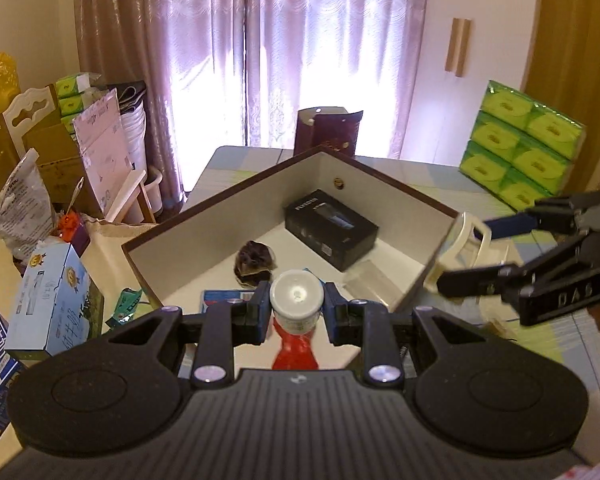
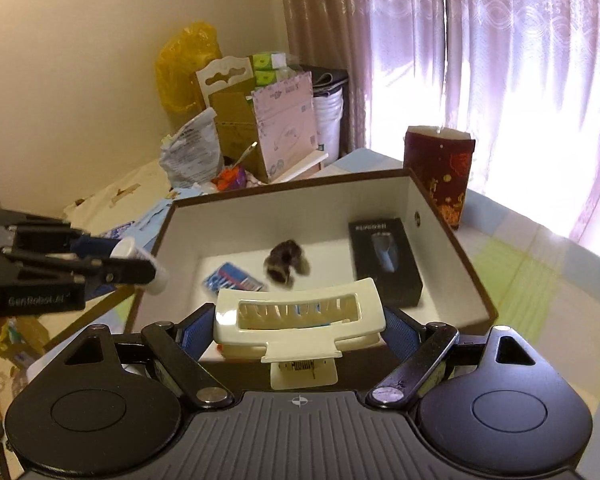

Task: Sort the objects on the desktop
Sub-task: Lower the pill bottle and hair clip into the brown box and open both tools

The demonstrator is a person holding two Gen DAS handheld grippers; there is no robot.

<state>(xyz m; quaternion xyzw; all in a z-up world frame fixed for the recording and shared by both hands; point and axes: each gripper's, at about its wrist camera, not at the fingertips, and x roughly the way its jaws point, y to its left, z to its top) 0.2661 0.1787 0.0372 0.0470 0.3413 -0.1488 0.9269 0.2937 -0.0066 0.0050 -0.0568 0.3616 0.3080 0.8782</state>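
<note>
Pale purple curtains glow behind a table covered in a green-and-blue checked cloth (image 2: 512, 272), where a large open brown-walled box with a white lining (image 1: 388, 184) sits in front of both my grippers. Inside it lie a black rectangular carton with a shaver pictured on it (image 2: 384, 264), a dark fuzzy clump (image 2: 286, 266) that I cannot identify, a flat blue-and-red packet (image 2: 232, 278), and, seen from the left wrist only, something clear and blurred (image 1: 370, 280) near the close wall. My left gripper (image 1: 296, 308) is drawn narrow, its pads clamped on the neck of a small tube with a white round cap and a red body (image 1: 296, 298), held above the box's near corner; the tube's lower end is cut off behind the gripper body. My right gripper (image 2: 298, 322) stands wide, its blue pads pressing the two ends of a cream plastic hair claw clip (image 2: 298, 312), held just over the box's near rim.
</note>
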